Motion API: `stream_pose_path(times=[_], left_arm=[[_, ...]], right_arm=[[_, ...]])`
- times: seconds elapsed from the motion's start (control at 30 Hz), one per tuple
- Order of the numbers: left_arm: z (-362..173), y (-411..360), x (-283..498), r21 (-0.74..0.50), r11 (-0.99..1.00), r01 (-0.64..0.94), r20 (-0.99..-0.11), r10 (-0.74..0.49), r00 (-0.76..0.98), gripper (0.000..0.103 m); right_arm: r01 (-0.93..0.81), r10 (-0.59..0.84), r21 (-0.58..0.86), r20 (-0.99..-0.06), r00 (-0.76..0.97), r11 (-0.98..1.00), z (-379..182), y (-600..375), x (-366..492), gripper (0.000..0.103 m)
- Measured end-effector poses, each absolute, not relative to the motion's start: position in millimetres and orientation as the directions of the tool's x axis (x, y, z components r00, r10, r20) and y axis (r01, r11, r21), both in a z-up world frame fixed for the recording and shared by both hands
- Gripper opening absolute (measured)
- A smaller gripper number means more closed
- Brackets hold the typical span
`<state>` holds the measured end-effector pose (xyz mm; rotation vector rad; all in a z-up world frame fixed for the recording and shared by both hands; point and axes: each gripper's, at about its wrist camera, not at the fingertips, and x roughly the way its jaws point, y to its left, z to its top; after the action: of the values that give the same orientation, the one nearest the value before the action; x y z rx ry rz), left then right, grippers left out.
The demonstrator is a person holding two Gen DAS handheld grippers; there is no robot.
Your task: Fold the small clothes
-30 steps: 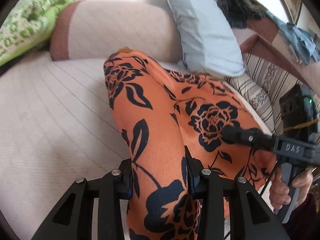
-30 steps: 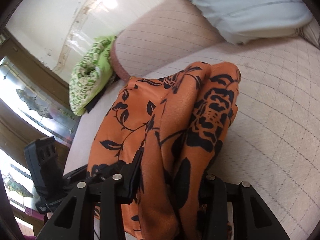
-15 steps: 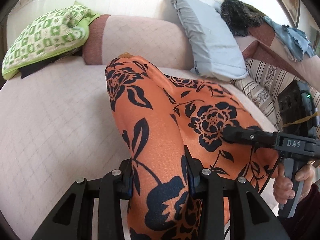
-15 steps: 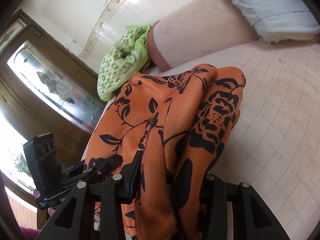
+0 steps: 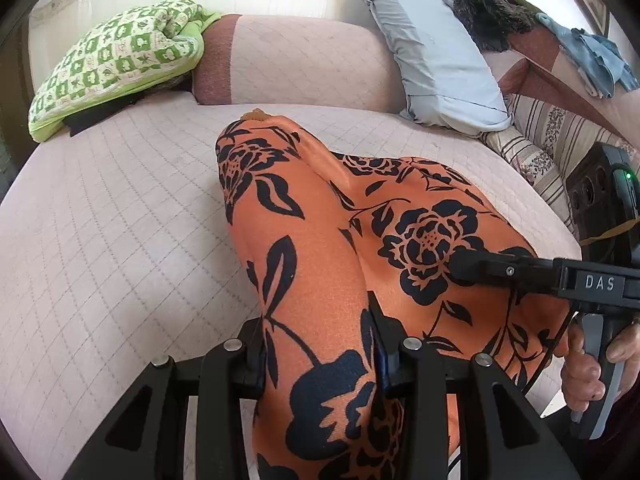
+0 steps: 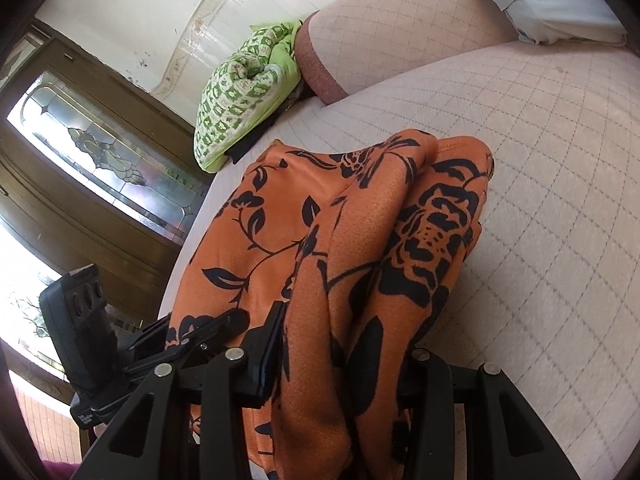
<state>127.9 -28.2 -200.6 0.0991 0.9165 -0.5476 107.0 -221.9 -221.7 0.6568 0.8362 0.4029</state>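
The cloth, orange w/ black flower print, is bunched and draped over the quilted pink bed; its far end lies on the bed surface, its near end runs up into both grippers.

Left gripper: jaws clenched on a thick gathered fold of the cloth, pads pressing it from both sides, fabric bulging above and below the pinch. In the left wrist view the right gripper comes in from the right edge, its tip resting on the cloth over a big flower; a hand wraps its handle.

Right wrist view: right gripper also clamped on a bundle of the cloth, at least two folds side by side btwn the fingers. The left gripper shows low at left, its tip at the cloth's left edge; probably gripping there, but that spot is half hidden by fabric in this view.

Around the bed: a green checked quilt at the far left corner, touching a pink bolster along the back. A pale blue pillow leans against the bolster at right, well apart from the cloth. A striped cushion sits just beside the pillow, w/ a dark furry thing and blue clothes behind. A wooden door w/ leaded glass stands past the bed's left side
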Motion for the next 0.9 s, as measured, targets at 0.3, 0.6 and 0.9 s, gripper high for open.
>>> stream_pose_path(times=[0.3, 0.6, 0.9], left_arm=[[-223, -14, 99, -0.136, 0.887, 0.44, -0.813, -0.354, 0.462, 0.041], [-243, -22, 100, 0.047, 0.933, 0.357, -0.831, -0.162, 0.532, 0.087], [-215, -13, 72, 0.096, 0.949, 0.301, -0.798, -0.107, 0.593, 0.087]], right_arm=[[-0.046, 0.587, 0.707, -0.547, 0.597, 0.706, -237, -208, 80, 0.043], [0.08, 0.515, 0.648, -0.668, 0.537, 0.758, -273, -201, 83, 0.066], [0.069, 0.357, 0.48, -0.734, 0.577, 0.875, -241, -192, 66, 0.069]])
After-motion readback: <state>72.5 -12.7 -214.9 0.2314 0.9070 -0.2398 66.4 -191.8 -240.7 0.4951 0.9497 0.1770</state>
